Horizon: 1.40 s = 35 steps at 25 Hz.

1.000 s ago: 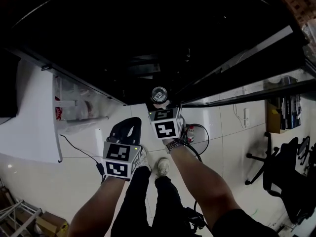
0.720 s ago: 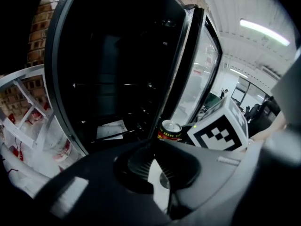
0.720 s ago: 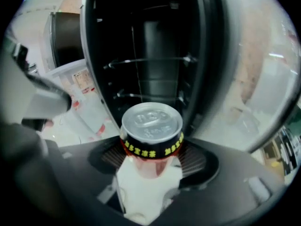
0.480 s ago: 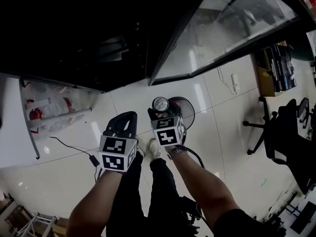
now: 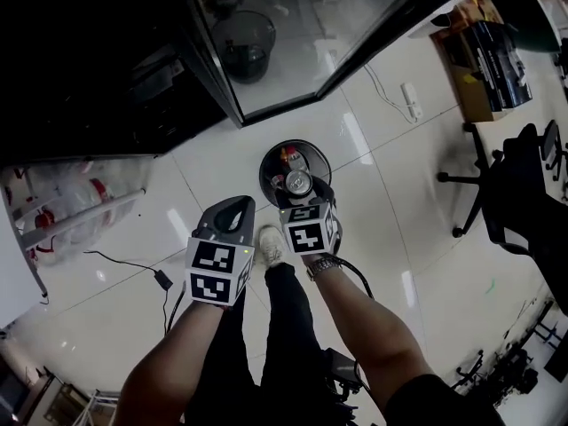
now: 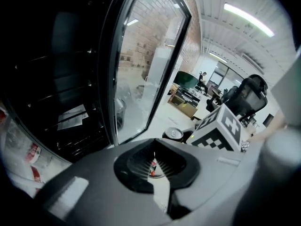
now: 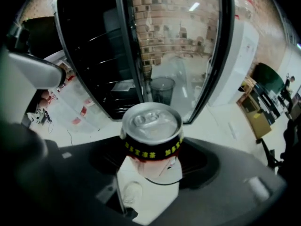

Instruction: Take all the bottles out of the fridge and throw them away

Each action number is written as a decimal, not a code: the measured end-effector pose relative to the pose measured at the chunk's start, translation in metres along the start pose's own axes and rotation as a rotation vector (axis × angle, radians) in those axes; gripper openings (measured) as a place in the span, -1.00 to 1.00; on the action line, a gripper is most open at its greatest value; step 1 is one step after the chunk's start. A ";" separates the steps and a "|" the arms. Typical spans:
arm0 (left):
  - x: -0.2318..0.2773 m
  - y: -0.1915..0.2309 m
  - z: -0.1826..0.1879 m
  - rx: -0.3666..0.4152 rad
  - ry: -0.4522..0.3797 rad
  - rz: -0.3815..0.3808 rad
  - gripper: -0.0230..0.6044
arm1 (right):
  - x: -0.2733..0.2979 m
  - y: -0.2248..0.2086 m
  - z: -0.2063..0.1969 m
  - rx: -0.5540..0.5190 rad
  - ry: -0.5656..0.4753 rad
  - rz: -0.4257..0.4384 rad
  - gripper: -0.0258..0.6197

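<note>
My right gripper (image 5: pixel 300 193) is shut on a drink can (image 5: pixel 297 182) with a silver top, a black band and a red-and-white body. It holds the can upright, right over a round black bin (image 5: pixel 271 169) on the white floor; something red lies in the bin. The right gripper view shows the can (image 7: pixel 151 128) clamped between the jaws of the right gripper (image 7: pixel 151 147). My left gripper (image 5: pixel 229 211) hangs beside it on the left, shut and empty. In the left gripper view the left gripper (image 6: pixel 154 147) has its jaws together. The fridge (image 5: pixel 89 60) stands dark at the upper left, its glass door (image 5: pixel 355 16) swung open.
A dark wastebasket (image 5: pixel 241 43) shows behind the glass door. A clear plastic bag with red-and-white items (image 5: pixel 62 211) lies at the left, and a cable with an adapter (image 5: pixel 162 280) runs on the floor. Office chairs (image 5: pixel 524 185) and stacked boxes (image 5: pixel 488 51) stand at the right.
Both grippers have come away from the fridge and down to the floor bin. The right one has kept hold of the can, which now hangs over the bin.
</note>
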State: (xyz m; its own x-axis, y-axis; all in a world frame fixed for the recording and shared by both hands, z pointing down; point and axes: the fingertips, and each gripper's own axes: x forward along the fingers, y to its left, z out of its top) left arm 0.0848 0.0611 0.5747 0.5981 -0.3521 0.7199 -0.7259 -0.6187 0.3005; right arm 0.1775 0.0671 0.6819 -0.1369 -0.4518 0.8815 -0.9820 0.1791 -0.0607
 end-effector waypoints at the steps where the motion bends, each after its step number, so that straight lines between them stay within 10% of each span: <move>1: 0.004 -0.005 -0.001 0.008 0.009 -0.007 -0.92 | 0.001 -0.006 -0.007 0.010 0.010 -0.002 0.10; 20: 0.032 -0.054 0.012 0.061 0.048 -0.032 -0.92 | -0.014 -0.036 -0.045 0.074 0.042 0.050 0.08; 35: -0.068 -0.039 0.060 0.001 -0.078 0.107 -0.92 | -0.129 0.023 0.045 -0.074 -0.110 0.161 -0.21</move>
State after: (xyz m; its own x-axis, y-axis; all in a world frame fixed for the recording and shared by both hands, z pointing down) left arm 0.0930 0.0671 0.4760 0.5417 -0.4701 0.6969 -0.7870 -0.5749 0.2239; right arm 0.1671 0.0903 0.5458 -0.3084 -0.5040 0.8068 -0.9346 0.3188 -0.1581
